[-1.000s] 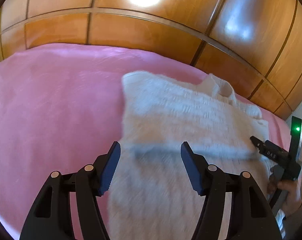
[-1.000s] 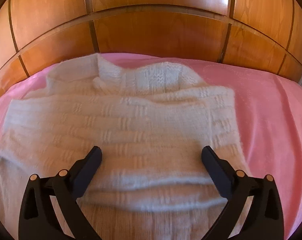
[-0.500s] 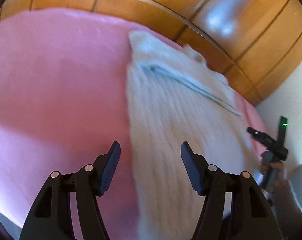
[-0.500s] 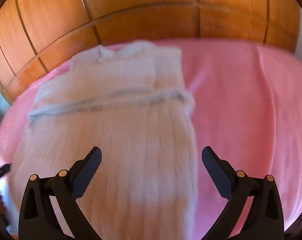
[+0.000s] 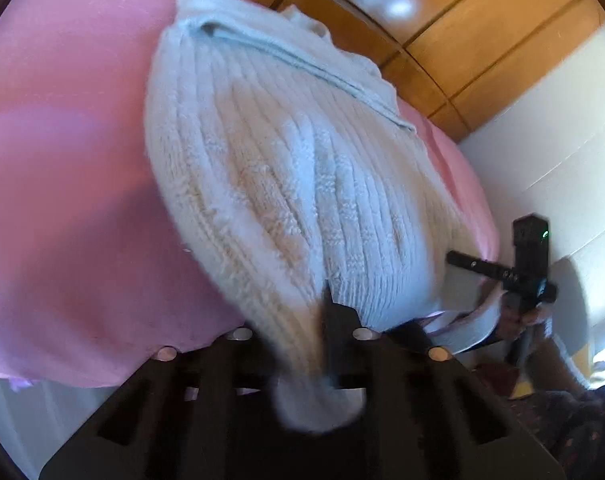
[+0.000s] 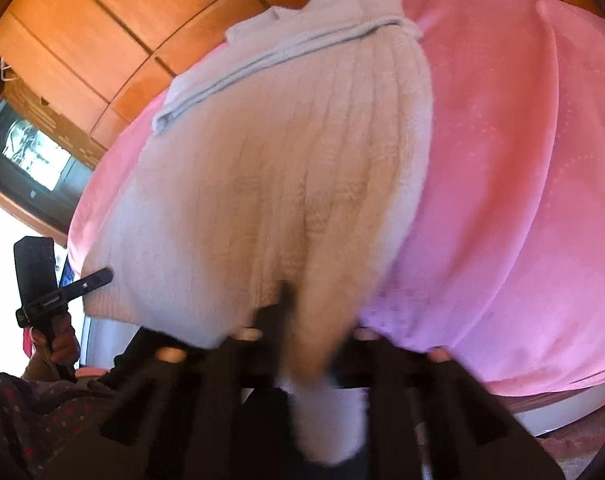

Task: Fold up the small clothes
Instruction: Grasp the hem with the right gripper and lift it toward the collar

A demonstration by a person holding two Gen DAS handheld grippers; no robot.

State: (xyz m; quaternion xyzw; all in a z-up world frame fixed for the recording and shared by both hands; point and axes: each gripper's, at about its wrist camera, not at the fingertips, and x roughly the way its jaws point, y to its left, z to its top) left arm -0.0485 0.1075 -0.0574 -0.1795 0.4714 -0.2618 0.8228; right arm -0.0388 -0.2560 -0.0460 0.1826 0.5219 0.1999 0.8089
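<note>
- A cream rib-knit sweater [image 5: 294, 168] is laid lengthwise on a pink blanket [image 5: 62, 184]; its folded upper part is seen toward 12 o'clock and its hem toward 6 o'clock in both wrist views.
- A folded band of the knit [image 5: 302, 60] is laid crosswise over the far part of the sweater, just below the collar.
- The left gripper [image 5: 322, 320] is shown closed together on the hem of the sweater; a bunch of knit is pinched between its jaws and is drawn down past them toward 6 o'clock.
- In the right wrist view, the left gripper [image 6: 98, 278] is seen at 9 o'clock, with its tip touching the near left corner of the sweater [image 6: 286, 168].
- The right gripper [image 6: 290, 312] is likewise clamped on the hem; a fold of knit is held between its jaws and hangs toward 6 o'clock.
- In the left wrist view, the right gripper [image 5: 458, 260] is seen at 3 o'clock, at the near right corner of the sweater; its handle is held by a hand [image 5: 530, 316].
- The near edge of the blanket [image 6: 522, 200] is seen draped over the bed edge at 5 o'clock in the right wrist view.
- Wooden panelling [image 5: 442, 12] is seen behind the bed from 11 to 2 o'clock in the left wrist view, and a white wall [image 5: 550, 140] at 3 o'clock.
- Motion blur is present near the jaws in both views.
</note>
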